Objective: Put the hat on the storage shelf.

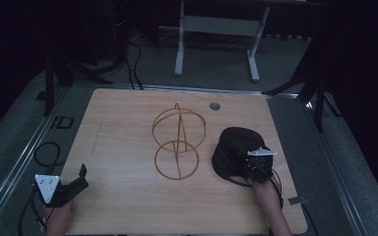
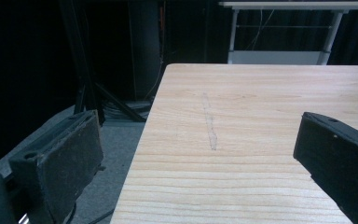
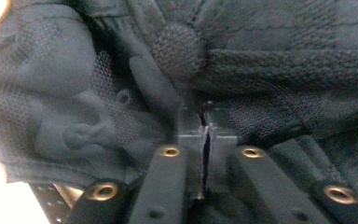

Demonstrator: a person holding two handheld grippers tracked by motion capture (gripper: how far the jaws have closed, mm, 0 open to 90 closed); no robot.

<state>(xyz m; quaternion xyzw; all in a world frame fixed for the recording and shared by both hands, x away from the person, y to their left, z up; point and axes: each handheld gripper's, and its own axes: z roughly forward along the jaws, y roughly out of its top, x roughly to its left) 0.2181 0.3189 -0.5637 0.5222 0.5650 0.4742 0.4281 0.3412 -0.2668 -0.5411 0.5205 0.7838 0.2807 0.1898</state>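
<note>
Because the black cap (image 1: 236, 152) at lower right is soft and light, the right gripper (image 1: 257, 167) pinches its fabric shut; the left gripper (image 1: 74, 184) at lower left gapes empty.

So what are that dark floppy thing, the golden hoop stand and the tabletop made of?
The dark cap looks like woven and mesh fabric: a knit texture, small holes and a cloth-covered button on top show in the right gripper view. The hoop stand seems to be thin metal wire with a gold or brass finish, though paint is possible. The table shows pale wood grain, whether solid wood or laminate I cannot tell.
</note>
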